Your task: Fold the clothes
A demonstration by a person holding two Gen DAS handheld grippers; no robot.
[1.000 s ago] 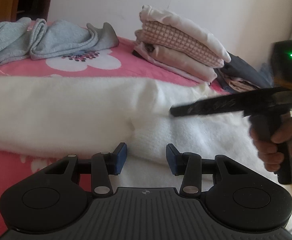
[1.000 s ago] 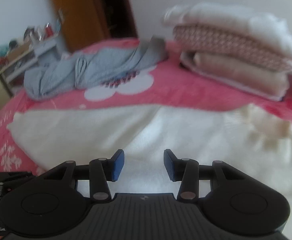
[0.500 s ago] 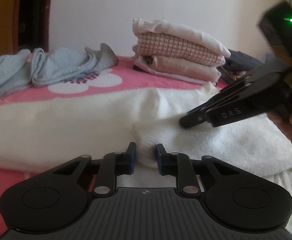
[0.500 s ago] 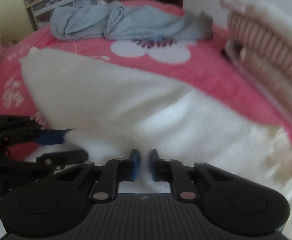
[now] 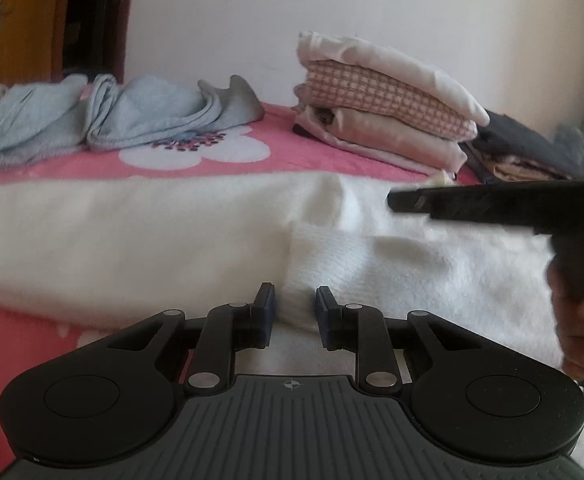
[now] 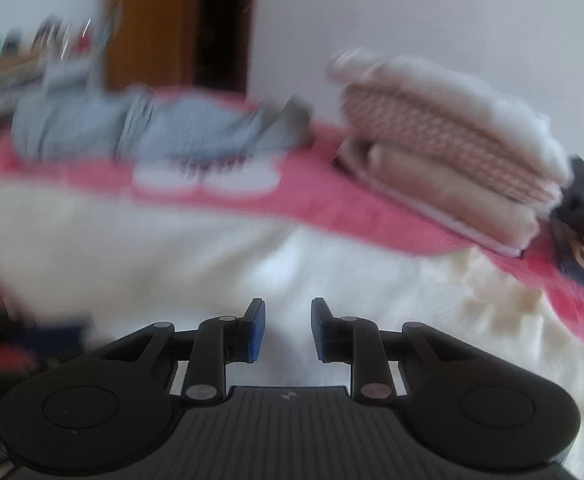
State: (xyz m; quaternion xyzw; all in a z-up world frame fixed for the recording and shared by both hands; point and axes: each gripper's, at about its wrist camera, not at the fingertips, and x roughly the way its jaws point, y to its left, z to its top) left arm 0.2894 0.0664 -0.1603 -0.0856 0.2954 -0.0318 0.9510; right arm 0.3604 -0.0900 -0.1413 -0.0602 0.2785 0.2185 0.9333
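Nearest the left wrist camera, the left gripper [image 5: 294, 309] is bracketing a raised fold of the white sweater [image 5: 139, 236]; a ribbed bit of knit is sitting between the blue pads [image 5: 265, 308], and the jaws have just been opening a little, so they look loosened, though whether the pads are pressing the cloth I cannot tell. In the right wrist view, which is blurring, the right gripper [image 6: 287, 330] is hanging over the same sweater [image 6: 163, 248] with its jaws likewise having just been opening; they are standing apart with only white cloth showing behind the gap, nothing pinched. That gripper [image 5: 396, 202] is also showing from the side in the left view, carried by a hand [image 5: 580, 320] just above the cloth. The sweater is lying across the near part of the pink bedspread [image 5: 292, 164], partly doubled over, one layer resting on another, its outline uneven. Judgement: the fold is under way, with further folds and squaring up remaining. Farther back, a crumpled grey garment [image 5: 103, 120] is waiting unfolded. At the far side, a stack of folded clothes [image 5: 384, 100] is sitting finished by the wall.
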